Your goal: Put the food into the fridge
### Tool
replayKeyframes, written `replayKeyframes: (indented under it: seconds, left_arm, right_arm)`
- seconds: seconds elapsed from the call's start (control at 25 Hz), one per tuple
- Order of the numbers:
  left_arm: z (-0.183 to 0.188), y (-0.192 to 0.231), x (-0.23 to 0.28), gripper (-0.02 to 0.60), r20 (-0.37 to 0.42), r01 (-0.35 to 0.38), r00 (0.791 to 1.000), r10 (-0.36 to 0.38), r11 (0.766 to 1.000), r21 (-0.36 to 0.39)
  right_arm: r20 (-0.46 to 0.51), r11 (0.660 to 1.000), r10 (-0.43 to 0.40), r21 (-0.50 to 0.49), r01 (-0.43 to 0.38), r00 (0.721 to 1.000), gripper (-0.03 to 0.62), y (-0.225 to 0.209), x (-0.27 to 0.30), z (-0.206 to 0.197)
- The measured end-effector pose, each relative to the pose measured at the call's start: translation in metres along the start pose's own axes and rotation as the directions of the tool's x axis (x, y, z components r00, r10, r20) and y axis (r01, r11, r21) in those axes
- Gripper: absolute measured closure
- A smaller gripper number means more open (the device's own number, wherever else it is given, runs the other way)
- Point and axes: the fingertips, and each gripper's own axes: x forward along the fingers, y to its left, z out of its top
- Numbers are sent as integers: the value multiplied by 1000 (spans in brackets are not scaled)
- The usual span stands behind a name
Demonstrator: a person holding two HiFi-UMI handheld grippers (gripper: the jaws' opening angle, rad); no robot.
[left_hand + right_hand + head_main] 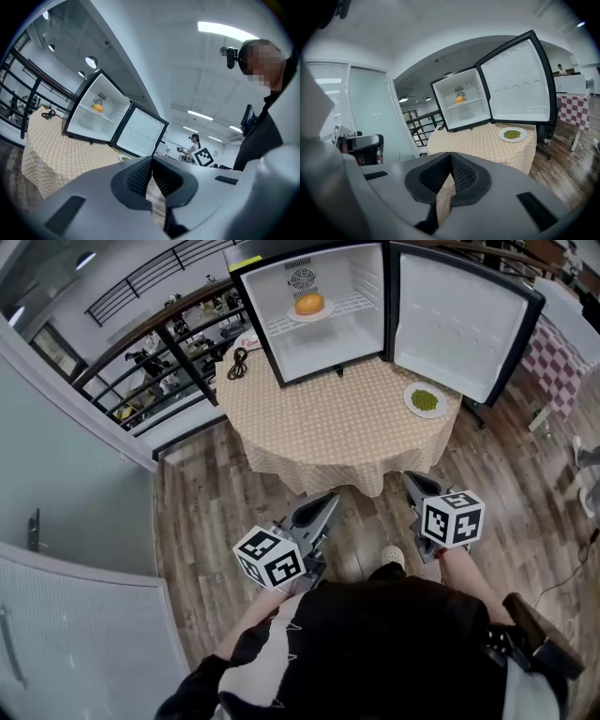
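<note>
A small fridge (323,310) stands open on the round table (337,423), its door (459,320) swung to the right. On its wire shelf sits a plate with an orange food (309,305), also seen as the orange food (460,99) in the right gripper view. A white plate of green food (427,399) lies on the table's right side, in front of the door. My left gripper (323,507) and right gripper (414,486) hang low in front of the table, both shut and empty, well short of the plate of green food (512,134).
A black cable (238,363) lies on the table left of the fridge. A black railing (159,352) runs behind at the left, with a glass wall (56,474) beside it. A checkered table (562,357) stands at the far right. Wooden floor surrounds the table.
</note>
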Motion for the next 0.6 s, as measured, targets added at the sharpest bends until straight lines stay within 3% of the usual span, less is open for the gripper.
replayKeyframes:
  seconds: [0.6]
  left_arm:
    - [-10,-5,-30,569,-4,26,1000,-25,1000,2]
  right_arm:
    - [10,1000,-26,-15,26,1000,579,26,-10,-15]
